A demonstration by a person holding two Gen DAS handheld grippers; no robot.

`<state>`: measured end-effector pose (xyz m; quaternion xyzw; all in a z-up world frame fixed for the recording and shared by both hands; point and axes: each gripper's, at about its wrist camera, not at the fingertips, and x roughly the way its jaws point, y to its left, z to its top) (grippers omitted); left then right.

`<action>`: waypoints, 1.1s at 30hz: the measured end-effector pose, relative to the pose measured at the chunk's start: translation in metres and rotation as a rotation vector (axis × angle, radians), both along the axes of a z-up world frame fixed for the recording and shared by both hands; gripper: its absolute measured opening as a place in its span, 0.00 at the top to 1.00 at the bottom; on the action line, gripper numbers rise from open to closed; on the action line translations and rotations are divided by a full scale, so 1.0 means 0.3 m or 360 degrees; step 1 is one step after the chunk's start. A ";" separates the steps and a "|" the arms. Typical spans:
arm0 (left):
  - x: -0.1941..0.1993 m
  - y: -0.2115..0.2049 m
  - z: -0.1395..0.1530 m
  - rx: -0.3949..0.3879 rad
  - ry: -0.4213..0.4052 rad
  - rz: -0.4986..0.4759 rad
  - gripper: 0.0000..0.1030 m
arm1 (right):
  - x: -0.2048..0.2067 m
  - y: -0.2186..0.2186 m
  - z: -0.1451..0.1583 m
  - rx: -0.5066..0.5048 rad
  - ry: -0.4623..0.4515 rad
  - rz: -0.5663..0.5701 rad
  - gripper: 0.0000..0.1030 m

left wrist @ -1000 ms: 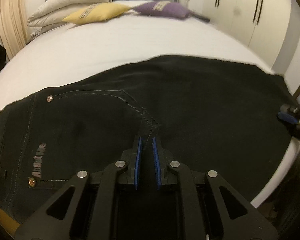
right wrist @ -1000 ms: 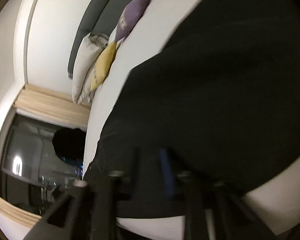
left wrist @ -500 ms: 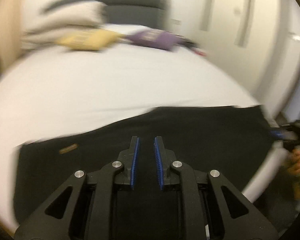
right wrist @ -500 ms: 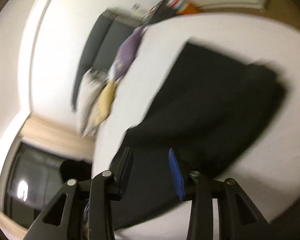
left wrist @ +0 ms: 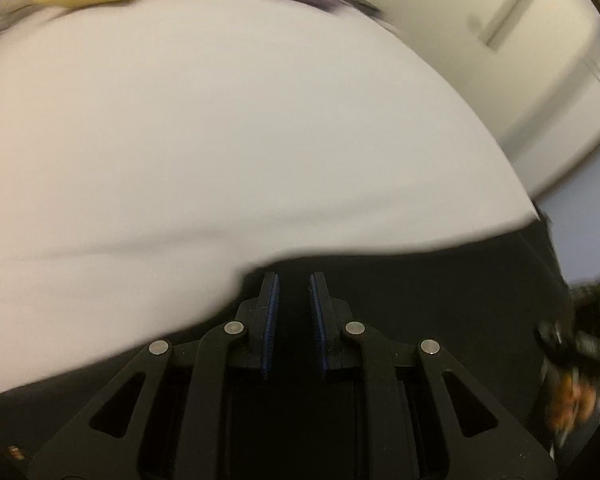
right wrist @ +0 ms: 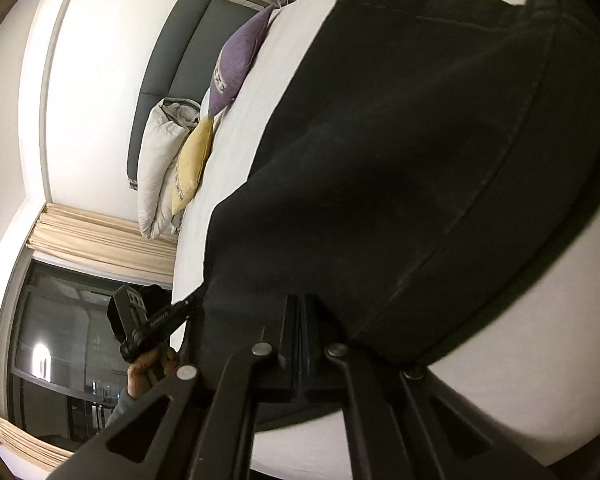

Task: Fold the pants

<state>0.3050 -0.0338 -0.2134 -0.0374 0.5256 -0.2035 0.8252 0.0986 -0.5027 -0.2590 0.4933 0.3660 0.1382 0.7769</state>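
Note:
Black pants [right wrist: 420, 140] lie flat on the white bed [left wrist: 220, 140], along its near edge. My left gripper [left wrist: 293, 288] hovers over the pants' [left wrist: 420, 300] far edge, its blue-padded jaws a small gap apart with dark cloth between or beneath them; I cannot tell if it grips. My right gripper [right wrist: 300, 304] is shut on the near edge of the pants. The other gripper and hand show at the left of the right wrist view [right wrist: 152, 328] and at the right edge of the left wrist view [left wrist: 580, 344].
A purple cushion [right wrist: 236, 60], a yellow cushion [right wrist: 192, 164] and a folded white duvet [right wrist: 160, 164] lie by the grey headboard [right wrist: 180, 56]. White wardrobe doors [left wrist: 520, 40] stand right of the bed. A dark window with beige curtain [right wrist: 60, 340] is left.
The left gripper has moved across the pants to their far edge and its jaws have widened slightly. The right gripper, open half a second ago, has closed on the pants' near edge.

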 end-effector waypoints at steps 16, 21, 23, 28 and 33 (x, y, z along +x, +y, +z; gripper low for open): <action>0.095 -0.109 0.056 0.0119 -0.0244 0.0039 0.85 | 0.071 0.079 0.077 -0.0122 0.0006 0.0027 0.89; -0.056 -0.165 0.080 0.0087 -0.0247 -0.0200 0.85 | 0.085 0.144 0.139 -0.0155 -0.0105 0.0121 0.54; -0.105 -0.192 -0.022 0.0196 -0.0198 -0.0203 0.85 | 0.087 0.157 0.130 -0.0192 -0.0102 0.0141 0.56; -0.082 -0.051 -0.068 0.0105 -0.0153 0.0120 0.85 | 0.037 0.028 0.130 -0.0181 -0.0010 -0.0052 0.70; -0.219 -0.137 0.037 0.0192 -0.0328 -0.0005 0.85 | 0.076 -0.017 0.279 -0.0140 -0.0247 -0.0074 0.51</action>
